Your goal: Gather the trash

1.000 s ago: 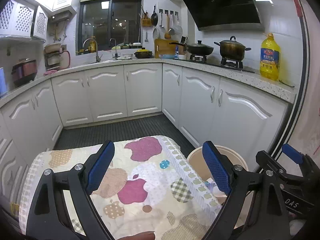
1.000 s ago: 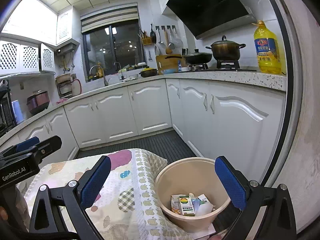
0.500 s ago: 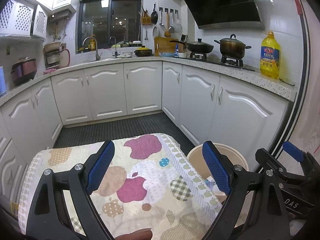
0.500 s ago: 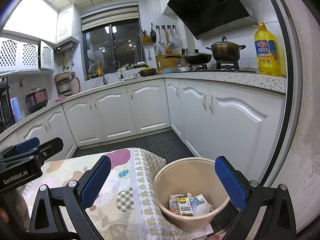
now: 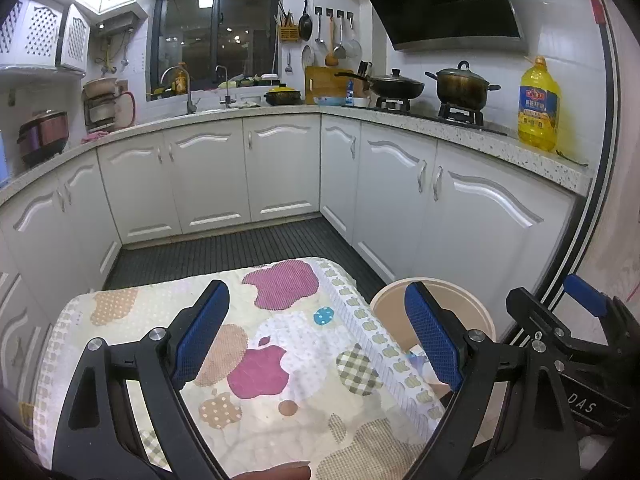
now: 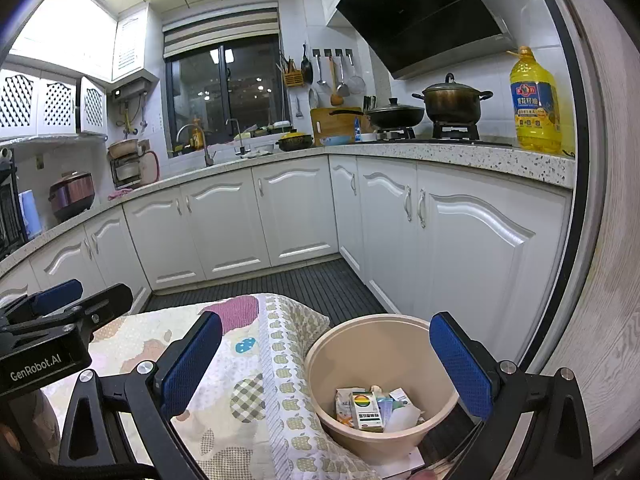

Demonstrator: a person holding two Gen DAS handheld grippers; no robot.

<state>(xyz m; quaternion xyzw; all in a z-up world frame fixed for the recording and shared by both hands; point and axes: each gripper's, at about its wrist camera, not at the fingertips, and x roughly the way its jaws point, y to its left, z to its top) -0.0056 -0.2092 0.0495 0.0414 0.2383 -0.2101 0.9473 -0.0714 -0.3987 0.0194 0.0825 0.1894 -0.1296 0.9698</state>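
White kitchen cabinets [image 6: 296, 216] wrap around a dark ribbed floor [image 5: 224, 248], and in front of them stands a low surface under an apple-patterned cloth [image 5: 264, 344] with nothing lying on the part that shows. Just beside its right edge, on the floor, sits a beige bin [image 6: 380, 384]. The trash [image 6: 372, 404] is inside it: a few small cartons and crumpled wrappers piled at the bottom.

Both tools hover with their fingers spread wide and nothing between them. The left gripper [image 5: 316, 336] looks down over the cloth, so the bin lies off to its right, partly hidden behind its right finger. The right gripper [image 6: 326, 364] points almost straight at the bin, whose rim falls between its two blue pads and a little below them. That makes the right hand the nearer one to the bin, and the only one lined up with it. The left would have to swing across the cloth's edge to reach it.

No loose trash shows on the cloth or the floor, so the collecting looks finished or nearly so. If anything remains it lies outside both views. The boxes in the bin lie at mixed angles, with no shared long axis.
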